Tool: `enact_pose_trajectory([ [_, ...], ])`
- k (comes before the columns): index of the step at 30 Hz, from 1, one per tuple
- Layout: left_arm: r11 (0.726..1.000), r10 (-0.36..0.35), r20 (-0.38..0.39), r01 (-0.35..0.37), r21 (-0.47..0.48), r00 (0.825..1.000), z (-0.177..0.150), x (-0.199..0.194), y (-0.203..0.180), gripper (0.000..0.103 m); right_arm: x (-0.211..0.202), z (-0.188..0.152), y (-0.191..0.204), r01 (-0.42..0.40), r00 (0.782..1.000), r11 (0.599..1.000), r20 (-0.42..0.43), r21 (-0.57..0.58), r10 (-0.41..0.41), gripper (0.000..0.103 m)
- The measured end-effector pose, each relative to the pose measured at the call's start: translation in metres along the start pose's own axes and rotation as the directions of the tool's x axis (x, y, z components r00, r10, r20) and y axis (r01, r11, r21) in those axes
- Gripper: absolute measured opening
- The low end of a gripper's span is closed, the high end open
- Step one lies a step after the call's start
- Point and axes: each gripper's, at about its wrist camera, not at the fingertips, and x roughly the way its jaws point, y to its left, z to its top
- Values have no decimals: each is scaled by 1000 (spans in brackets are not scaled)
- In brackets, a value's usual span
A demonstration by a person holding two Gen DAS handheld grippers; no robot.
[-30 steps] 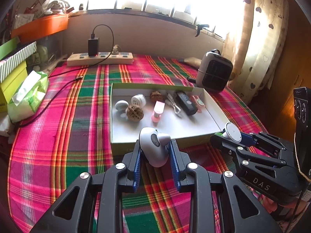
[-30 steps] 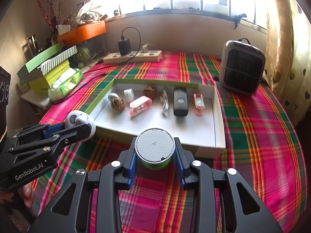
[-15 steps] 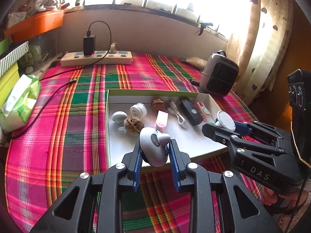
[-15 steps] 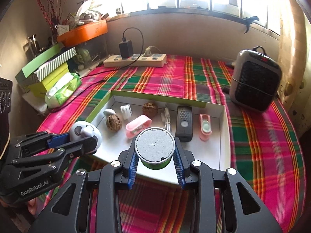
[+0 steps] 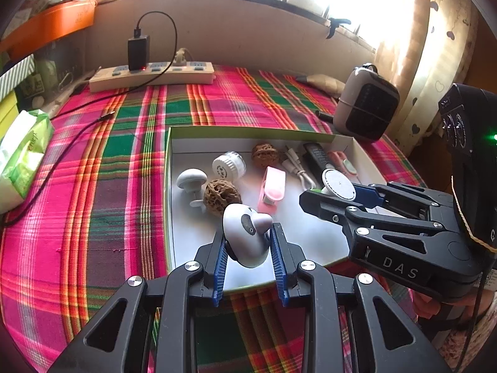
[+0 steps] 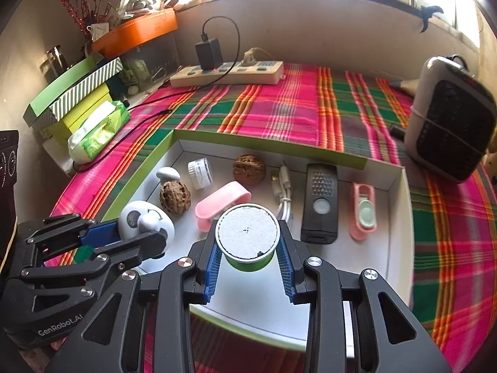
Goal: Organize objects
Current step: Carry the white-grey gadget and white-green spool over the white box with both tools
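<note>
My left gripper is shut on a small white panda figure, held over the near left part of the white tray. My right gripper is shut on a green round tin with a white lid, held above the tray's near middle. Each gripper shows in the other's view: the right gripper with the tin, the left gripper with the panda. Inside the tray lie two walnuts, a pink clip, a black remote and other small items.
The tray sits on a plaid cloth. A power strip with a charger lies at the back, a small heater at the right, a tissue pack and stacked boxes at the left. A cable crosses the cloth.
Both grippers have moved forward and lower, from before the tray's near edge to over its inside, each still holding its object.
</note>
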Motion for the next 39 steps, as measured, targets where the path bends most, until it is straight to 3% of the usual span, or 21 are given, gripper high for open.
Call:
enact_pose_trajectory([
  [9, 1000, 19, -5, -19, 6, 1000, 3, 7, 2, 25, 17, 2, 1, 30, 999, 999, -34, -30, -31, 35],
  [19, 997, 63, 2, -63, 41, 998, 4, 11, -1, 25, 22, 3, 5, 88, 996, 992, -9, -88, -89, 35],
  [39, 994, 88, 3, -88, 57, 996, 2, 12, -4, 25, 23, 1, 6, 92, 996, 992, -4, -88, -93, 35],
])
